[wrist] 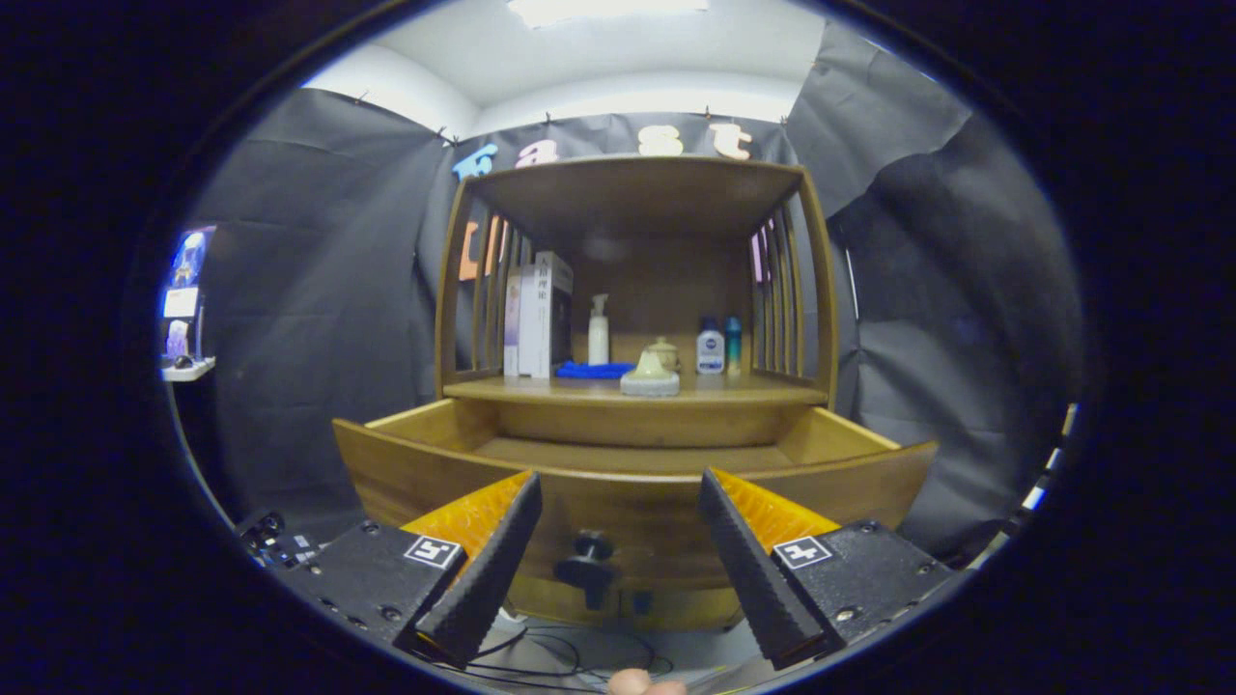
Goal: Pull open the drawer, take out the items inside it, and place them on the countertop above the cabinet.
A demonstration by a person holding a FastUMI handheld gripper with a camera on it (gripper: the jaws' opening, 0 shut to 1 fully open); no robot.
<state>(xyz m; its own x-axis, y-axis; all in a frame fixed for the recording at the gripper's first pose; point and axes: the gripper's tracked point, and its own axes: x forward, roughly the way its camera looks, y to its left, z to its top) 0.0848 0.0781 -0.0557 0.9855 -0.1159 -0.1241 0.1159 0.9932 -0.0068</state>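
Two gripper fingers stand wide apart, holding nothing, with the dark round drawer knob in the gap between them and just ahead.

Going left to right: a small shelf with a lit screen sits far off by the black cloth wall. Next comes the wooden cabinet. Its wide wooden drawer is pulled out toward the fingers, and the part of its floor that can be seen looks bare; the front panel hides the near part, so whether anything lies there cannot be told.

On the wooden countertop above, from left: upright white boxes, a folded blue cloth, a white pump bottle, a pale lidded ceramic dish, a small lidded pot behind it, a white bottle with a blue cap and a teal bottle.

Risk, as a judgement: reaching in from this low angle, a finger could strike the drawer's front edge and push it shut, or an item set down carelessly could topple the crowded bottles.
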